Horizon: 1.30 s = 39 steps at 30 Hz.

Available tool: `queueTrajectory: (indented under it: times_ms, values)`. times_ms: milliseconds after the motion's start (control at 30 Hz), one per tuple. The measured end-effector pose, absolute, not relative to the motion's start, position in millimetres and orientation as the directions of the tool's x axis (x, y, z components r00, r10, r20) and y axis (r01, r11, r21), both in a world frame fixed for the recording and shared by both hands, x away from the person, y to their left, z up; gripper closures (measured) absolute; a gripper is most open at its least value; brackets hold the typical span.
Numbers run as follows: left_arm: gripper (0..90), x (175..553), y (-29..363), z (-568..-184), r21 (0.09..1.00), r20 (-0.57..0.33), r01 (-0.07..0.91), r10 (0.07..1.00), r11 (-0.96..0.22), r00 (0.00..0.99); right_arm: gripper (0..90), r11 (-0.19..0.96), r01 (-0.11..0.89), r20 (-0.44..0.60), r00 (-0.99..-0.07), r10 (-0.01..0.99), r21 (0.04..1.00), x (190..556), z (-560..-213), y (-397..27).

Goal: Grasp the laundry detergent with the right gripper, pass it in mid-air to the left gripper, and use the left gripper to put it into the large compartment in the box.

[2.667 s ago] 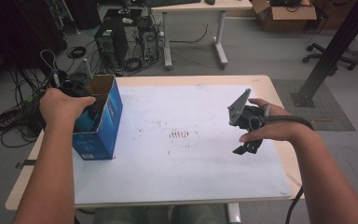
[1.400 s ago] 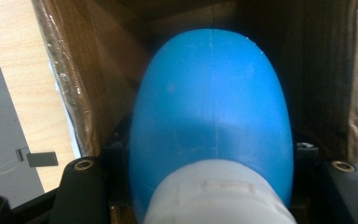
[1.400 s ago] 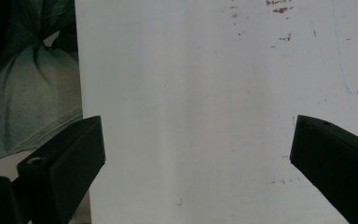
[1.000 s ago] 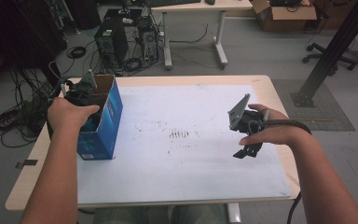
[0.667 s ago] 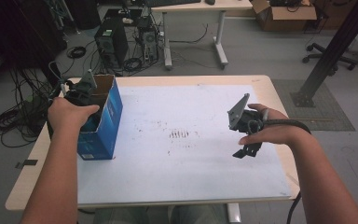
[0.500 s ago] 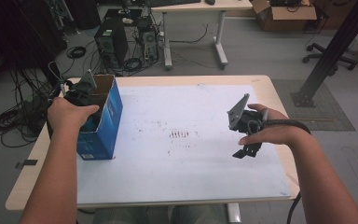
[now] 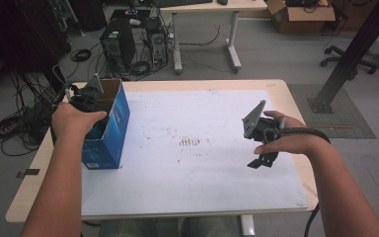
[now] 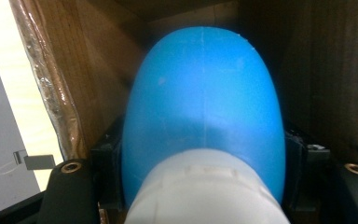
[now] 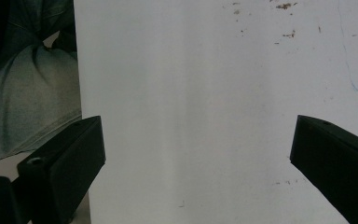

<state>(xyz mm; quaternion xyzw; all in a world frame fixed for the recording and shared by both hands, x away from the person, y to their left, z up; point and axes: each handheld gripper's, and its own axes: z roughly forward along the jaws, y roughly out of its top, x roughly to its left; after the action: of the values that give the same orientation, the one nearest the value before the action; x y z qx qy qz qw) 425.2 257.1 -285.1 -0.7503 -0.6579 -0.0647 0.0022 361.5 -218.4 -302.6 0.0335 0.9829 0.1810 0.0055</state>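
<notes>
A tall blue cardboard box [image 7: 109,129] stands open-topped near the table's left edge. My left gripper [image 7: 90,98] reaches down into it from above. In the left gripper view a rounded blue plastic object [image 8: 205,93] with a white end sits between the jaws against the box's brown inner walls. These jaws have just been opening and stand close along the object's sides without squeezing it. My right gripper [image 7: 260,161] hovers over the white sheet at the right, jaws pointing down. Its fingers [image 9: 60,163] are spread wide with nothing between them.
A white sheet [image 7: 192,163] with faint brown marks covers most of the wooden table [image 7: 286,94]. Computer towers [image 7: 116,44], cables and another desk stand on the floor beyond the far edge. A black post [image 7: 350,54] rises at the right.
Since the earliest frame my left hand has shifted slightly over the box top. Over the last second both hands look still.
</notes>
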Motion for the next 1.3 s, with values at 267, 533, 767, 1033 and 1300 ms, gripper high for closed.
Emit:
queueTrajectory:
  times_ms: [267,533,767,1033,1300]
  values:
    - [33.2,421.9,256.1,-274.6,0.091,0.108,0.986,0.986,-0.137,0.127,3.1,0.931,0.056,-0.003,-0.998,0.062,0.362,361.0,-302.1,-218.1]
    - [30.4,415.8,256.6,-255.5,0.128,0.120,0.983,0.986,-0.135,0.120,3.1,0.929,0.053,-0.007,-0.998,0.060,0.365,359.7,-301.3,-216.5]
    - [23.6,410.8,253.5,-240.8,0.149,0.130,0.978,0.983,-0.147,0.128,3.1,0.929,0.045,-0.012,-0.999,0.053,0.368,358.4,-297.0,-213.7]
    - [12.9,408.7,250.6,-228.5,0.167,0.109,0.974,0.985,-0.152,0.135,3.1,0.930,0.040,-0.018,-0.999,0.051,0.364,356.2,-292.7,-212.7]
    - [6.3,406.3,248.3,-218.7,0.179,0.027,0.969,0.985,-0.170,0.168,3.1,0.931,0.047,-0.017,-0.998,0.057,0.362,354.8,-293.2,-215.3]
